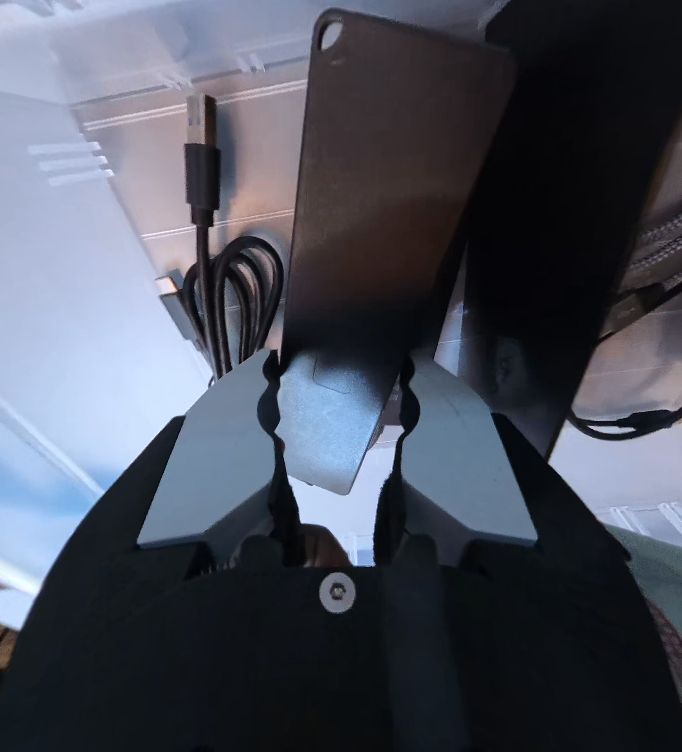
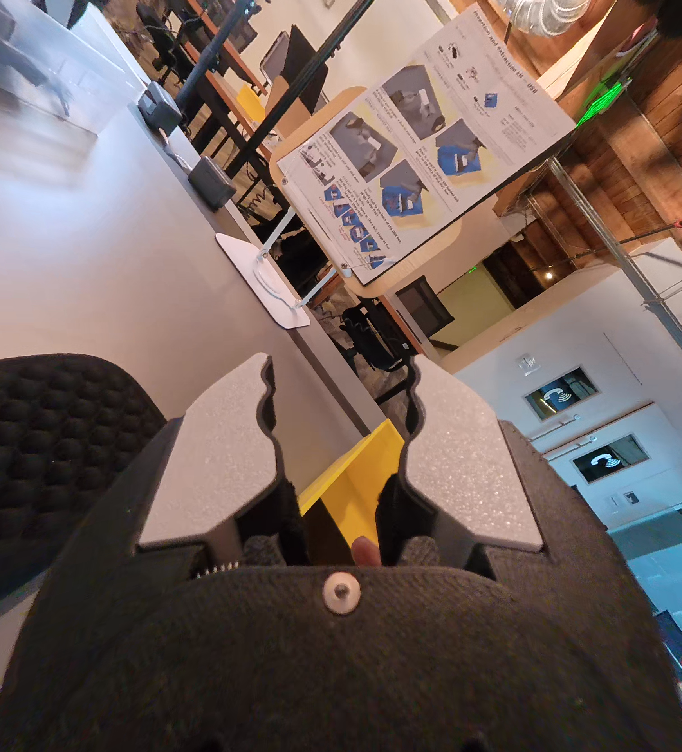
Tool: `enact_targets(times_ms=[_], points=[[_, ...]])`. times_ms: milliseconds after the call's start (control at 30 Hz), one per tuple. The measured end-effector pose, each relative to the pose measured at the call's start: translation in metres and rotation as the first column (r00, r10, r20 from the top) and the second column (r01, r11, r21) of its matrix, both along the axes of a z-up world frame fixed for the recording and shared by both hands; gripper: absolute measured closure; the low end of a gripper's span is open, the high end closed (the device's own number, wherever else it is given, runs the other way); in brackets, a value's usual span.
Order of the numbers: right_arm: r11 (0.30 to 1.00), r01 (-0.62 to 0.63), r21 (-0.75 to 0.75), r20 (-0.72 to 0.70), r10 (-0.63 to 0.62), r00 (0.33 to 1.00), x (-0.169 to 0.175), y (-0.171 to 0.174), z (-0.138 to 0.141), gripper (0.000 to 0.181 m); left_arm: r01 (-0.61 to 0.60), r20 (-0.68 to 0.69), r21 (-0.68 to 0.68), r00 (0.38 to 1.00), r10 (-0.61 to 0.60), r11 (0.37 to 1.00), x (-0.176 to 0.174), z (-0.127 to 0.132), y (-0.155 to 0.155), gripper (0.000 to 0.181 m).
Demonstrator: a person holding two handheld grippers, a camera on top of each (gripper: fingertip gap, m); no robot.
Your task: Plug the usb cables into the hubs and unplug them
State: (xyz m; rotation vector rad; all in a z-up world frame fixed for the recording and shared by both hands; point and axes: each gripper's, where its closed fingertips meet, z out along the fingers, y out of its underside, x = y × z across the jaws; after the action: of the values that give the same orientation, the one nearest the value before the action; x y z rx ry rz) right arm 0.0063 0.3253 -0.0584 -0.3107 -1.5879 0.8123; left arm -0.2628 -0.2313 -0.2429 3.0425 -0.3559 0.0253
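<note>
In the left wrist view my left gripper [image 1: 339, 360] holds a flat grey hub [image 1: 392, 183] by its side edges. Both fingertips [image 1: 250, 386] touch it. The hub reaches up and away, with a round hole at its far corner. A lighter grey part [image 1: 327, 431] lies between the jaws. A black USB cable [image 1: 203, 171] lies coiled to the left, plug pointing up, unplugged. A braided cable [image 1: 673, 244] shows at the right edge. My right gripper [image 2: 341, 362] is open and empty, held above the grey table's edge [image 2: 315, 358]. No hub or cable shows in the right wrist view.
A clear plastic bin [image 1: 148, 122] lies behind the cable. A dark upright [image 1: 567, 203] stands right of the hub. In the right wrist view there are a yellow box [image 2: 351, 484], a black mesh chair back [image 2: 46, 447], an instruction sheet [image 2: 420, 146] on a white stand [image 2: 262, 280] and black boxes [image 2: 211, 183]. There is about 65 cm between the tips of the two grippers.
</note>
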Motion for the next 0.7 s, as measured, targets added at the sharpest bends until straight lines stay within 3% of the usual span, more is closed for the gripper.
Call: enact_targets(times_ms=[100, 167, 267, 333, 433, 500, 600, 700], points=[[1.000, -0.013, -0.014, -0.006, 0.013, 1.000, -0.001, 0.000, -0.001, 0.120, -0.054, -0.130, 0.160, 0.989, 0.075, 0.986, -0.007, 0.026, 0.007, 0.125], [1.000, -0.022, -0.021, -0.008, 0.022, 1.000, -0.003, 0.000, -0.002, 0.120, -0.086, -0.212, 0.332, 0.964, 0.163, 0.940, -0.009, 0.057, 0.015, 0.125], [0.999, -0.038, -0.026, -0.010, 0.038, 0.999, -0.005, -0.004, -0.006, 0.121, -0.037, -0.361, 0.549, 0.890, 0.277, 0.835, -0.008, 0.112, 0.024, 0.125], [0.998, -0.056, -0.034, -0.010, 0.055, 0.998, -0.006, -0.008, -0.008, 0.121, 0.047, -0.450, 0.684, 0.812, 0.371, 0.728, -0.002, 0.155, 0.033, 0.125], [0.995, -0.093, -0.046, -0.009, 0.093, 0.996, -0.007, -0.018, -0.012, 0.121, 0.234, -0.499, 0.842, 0.682, 0.535, 0.487, 0.019, 0.226, 0.051, 0.125], [0.991, -0.123, -0.052, -0.010, 0.122, 0.992, -0.005, -0.026, -0.014, 0.121, 0.364, -0.454, 0.889, 0.634, 0.626, 0.277, 0.043, 0.268, 0.062, 0.124], [0.984, -0.161, -0.074, -0.013, 0.161, 0.987, -0.002, -0.037, -0.015, 0.121, 0.473, -0.303, 0.878, 0.674, 0.674, -0.078, 0.086, 0.313, 0.079, 0.125], [0.964, -0.239, -0.115, -0.030, 0.237, 0.971, 0.003, -0.056, -0.011, 0.122, 0.484, -0.201, 0.785, 0.789, 0.580, -0.386, 0.132, 0.337, 0.103, 0.126]])
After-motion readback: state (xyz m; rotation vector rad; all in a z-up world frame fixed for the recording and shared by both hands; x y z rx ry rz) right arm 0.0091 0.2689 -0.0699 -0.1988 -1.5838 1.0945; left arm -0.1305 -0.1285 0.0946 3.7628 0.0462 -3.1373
